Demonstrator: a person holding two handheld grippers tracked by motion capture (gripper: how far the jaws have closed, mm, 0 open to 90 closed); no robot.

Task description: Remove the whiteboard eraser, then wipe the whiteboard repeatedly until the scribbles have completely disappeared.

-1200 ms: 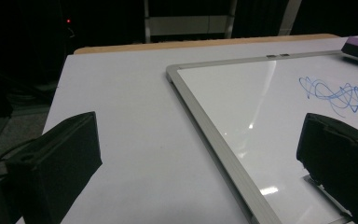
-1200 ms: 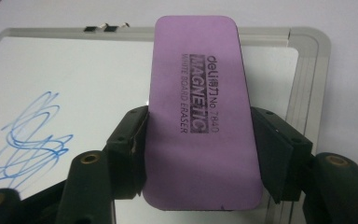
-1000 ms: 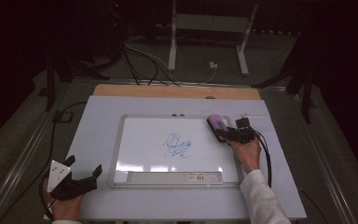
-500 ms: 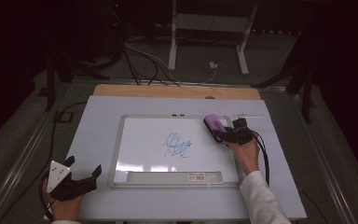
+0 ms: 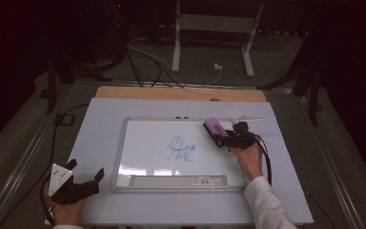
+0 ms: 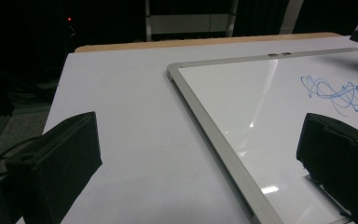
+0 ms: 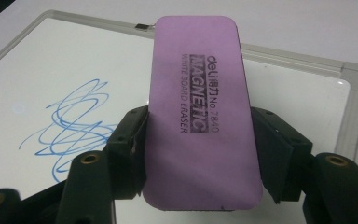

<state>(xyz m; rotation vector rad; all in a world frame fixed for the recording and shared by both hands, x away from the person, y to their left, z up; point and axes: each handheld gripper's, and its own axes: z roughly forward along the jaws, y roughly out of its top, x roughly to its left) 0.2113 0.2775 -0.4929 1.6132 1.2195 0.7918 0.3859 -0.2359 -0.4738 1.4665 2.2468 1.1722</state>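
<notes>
Left gripper (image 5: 83, 183): rested unmoved at the near left, jaws wide apart, empty.
Whiteboard (image 5: 138, 143): blue scribble (image 5: 181, 149) still unwiped at centre.
Right gripper (image 5: 225, 137): jaws clamped on the purple eraser (image 5: 214, 128), which had edged left over the board's far right, probably toward the scribble.

The high view looks forward and down over my side of the desk (image 5: 100, 143), taking in the whole whiteboard (image 5: 147, 143). My left hand-held gripper's camera sits low near the desk's near left corner, facing across the whiteboard's left frame toward the far edge. My right one looks closely down on the board. All three share the blue scribble (image 5: 181, 149).
</notes>
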